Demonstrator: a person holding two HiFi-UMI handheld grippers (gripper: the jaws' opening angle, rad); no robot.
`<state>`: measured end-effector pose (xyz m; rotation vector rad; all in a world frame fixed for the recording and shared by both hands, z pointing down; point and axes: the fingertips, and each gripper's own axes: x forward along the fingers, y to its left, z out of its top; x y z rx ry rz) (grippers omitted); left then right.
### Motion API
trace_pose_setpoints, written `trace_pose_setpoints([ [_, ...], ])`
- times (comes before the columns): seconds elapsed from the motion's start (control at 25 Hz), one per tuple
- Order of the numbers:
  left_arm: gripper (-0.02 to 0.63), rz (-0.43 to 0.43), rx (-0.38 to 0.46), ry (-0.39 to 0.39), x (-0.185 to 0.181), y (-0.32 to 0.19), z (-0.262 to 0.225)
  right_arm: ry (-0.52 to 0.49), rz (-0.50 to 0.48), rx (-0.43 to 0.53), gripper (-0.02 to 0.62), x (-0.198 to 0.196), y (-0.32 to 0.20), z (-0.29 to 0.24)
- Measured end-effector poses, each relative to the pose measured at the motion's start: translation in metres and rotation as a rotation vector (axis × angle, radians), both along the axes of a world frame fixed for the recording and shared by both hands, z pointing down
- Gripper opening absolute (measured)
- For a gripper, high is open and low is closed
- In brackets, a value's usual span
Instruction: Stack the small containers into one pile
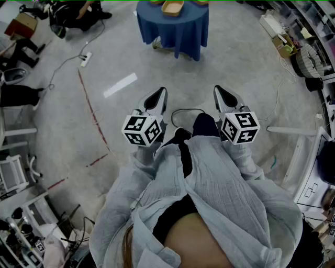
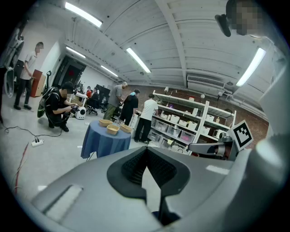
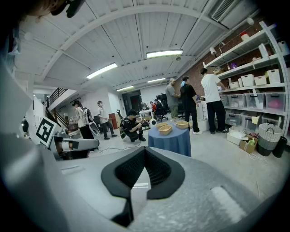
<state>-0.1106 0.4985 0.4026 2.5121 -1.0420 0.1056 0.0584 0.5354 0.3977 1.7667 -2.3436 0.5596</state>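
Containers (image 1: 172, 7), small, tan and shallow, sit on the round blue-clothed table (image 1: 183, 31) well ahead of us. Our left gripper (image 1: 158, 95) and right gripper (image 1: 221, 94) are both pinched closed, empty. Those containers look light, thin-walled; we'd nip a rim gently.

Person wears a pale grey crinkled shirt (image 1: 220, 193), long-sleeved, open over a dark garment (image 1: 175, 217). The left gripper (image 1: 157, 97) and right gripper (image 1: 225, 96) have grey shells, black ribbed pads (image 3: 129, 170) and black-and-white marker cubes (image 1: 142, 130).

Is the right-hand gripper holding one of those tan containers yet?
No, the right gripper is shut on nothing; the tan containers sit on the blue table ahead.
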Motion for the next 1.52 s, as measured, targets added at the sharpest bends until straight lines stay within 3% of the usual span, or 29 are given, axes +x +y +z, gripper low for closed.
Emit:
trace_pose_setpoints([
  [0.52, 0.014, 0.004, -0.018, -0.003, -0.009, -0.002, 0.007, 0.060, 0.027, 0.002, 0.009, -0.012, -0.006, 0.003],
  [0.6, 0.014, -0.003, -0.022, -0.001, -0.012, -0.001, 0.009, 0.052, 0.019, -0.006, 0.164, -0.015, -0.006, 0.005],
  [0.64, 0.014, -0.007, -0.024, 0.000, -0.013, -0.001, 0.010, 0.047, 0.014, -0.010, 0.205, -0.017, -0.007, 0.006],
  [1.12, 0.014, -0.064, -0.055, -0.015, -0.029, -0.018, 0.023, 0.041, -0.016, -0.031, 0.184, -0.024, -0.030, 0.013],
  [1.52, 0.014, -0.095, -0.043, -0.035, -0.016, -0.093, 0.017, 0.029, -0.044, -0.035, 0.186, -0.010, -0.110, 0.013],
])
